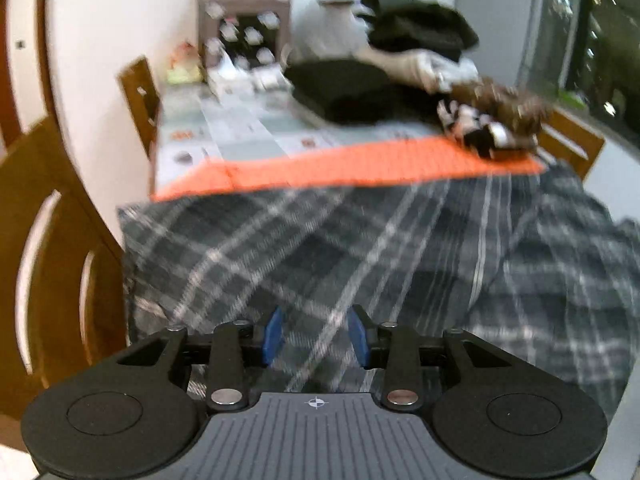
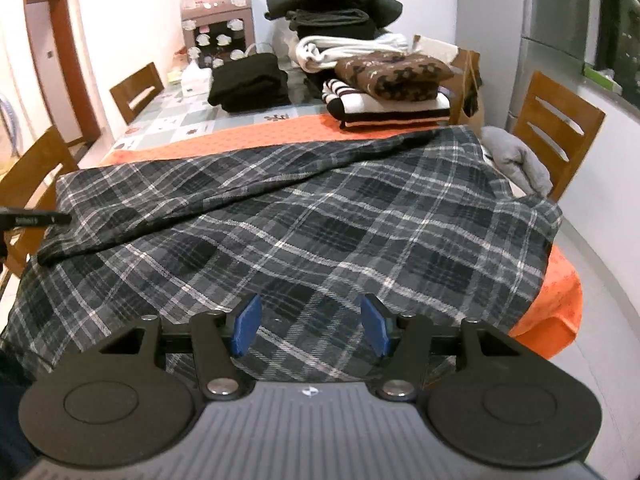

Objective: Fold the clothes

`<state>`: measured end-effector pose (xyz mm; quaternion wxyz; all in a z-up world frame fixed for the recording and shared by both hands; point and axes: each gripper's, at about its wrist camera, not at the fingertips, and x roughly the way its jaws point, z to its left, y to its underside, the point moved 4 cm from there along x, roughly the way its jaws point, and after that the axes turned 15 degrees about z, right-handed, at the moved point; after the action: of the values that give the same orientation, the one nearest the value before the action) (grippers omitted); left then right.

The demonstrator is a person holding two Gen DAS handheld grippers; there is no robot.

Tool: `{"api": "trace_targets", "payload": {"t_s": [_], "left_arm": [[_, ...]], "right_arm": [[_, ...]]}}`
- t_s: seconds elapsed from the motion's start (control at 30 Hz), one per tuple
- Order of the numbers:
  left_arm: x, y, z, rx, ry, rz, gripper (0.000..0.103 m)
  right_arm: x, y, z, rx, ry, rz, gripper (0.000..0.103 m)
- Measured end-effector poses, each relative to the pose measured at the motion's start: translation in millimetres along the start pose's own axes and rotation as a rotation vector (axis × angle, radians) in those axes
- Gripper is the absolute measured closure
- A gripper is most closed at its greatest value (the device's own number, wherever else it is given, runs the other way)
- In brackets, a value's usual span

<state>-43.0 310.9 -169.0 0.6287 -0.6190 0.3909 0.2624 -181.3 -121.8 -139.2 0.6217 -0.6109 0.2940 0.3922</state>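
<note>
Both grippers, left [image 1: 315, 334] and right [image 2: 310, 330], sit bottom center, fingers spread wide, empty, over the plaid shirt [image 2: 304, 224].

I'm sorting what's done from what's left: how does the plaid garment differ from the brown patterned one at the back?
The plaid garment lies spread open across the near end of the table, one part lapped over it in a diagonal fold; the brown patterned garment is folded into a compact bundle. The plaid one rests on the orange cloth; the brown one sits on top of a striped folded piece. Plaid is grey with pale lines, the brown has light motifs. Neither is held by a gripper.
</note>
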Motion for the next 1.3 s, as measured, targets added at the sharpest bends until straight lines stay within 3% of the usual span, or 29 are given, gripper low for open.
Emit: {"api": "trace_targets", "payload": {"t_s": [0.2,0.33,0.6,0.77,1.0,1.3], "left_arm": [[-41.4,-1.0,-26.4,-0.101,-0.075,-0.111,0.058],[-67.0,11.4,-64.7,-0.174,-0.133,-0.165,0.056],[-109.2,52.8,-150.4,-0.288,-0.228,-0.22,0.056],[-127.6,79.3,-192.3,-0.372,-0.263,-0.211,0.055],[-143.5,105.4,-232.1,-0.412,-0.324,-0.163,0.055],[-162.9,124.7,-259.8,-0.41,-0.417,-0.109,0.054]], "right_arm": [[-2.4,5.6,-51.8,-0.07,-0.097,-0.024,0.041],[5.5,10.3,-93.7,-0.138,-0.188,-0.005,0.042],[35.5,23.1,-164.8,-0.278,-0.34,0.071,0.042],[67.6,34.8,-198.3,-0.247,-0.409,0.152,0.042],[122.7,57.0,-208.2,-0.171,-0.503,0.176,0.042],[171.7,66.4,-174.2,-0.17,-0.644,0.129,0.042]]}}
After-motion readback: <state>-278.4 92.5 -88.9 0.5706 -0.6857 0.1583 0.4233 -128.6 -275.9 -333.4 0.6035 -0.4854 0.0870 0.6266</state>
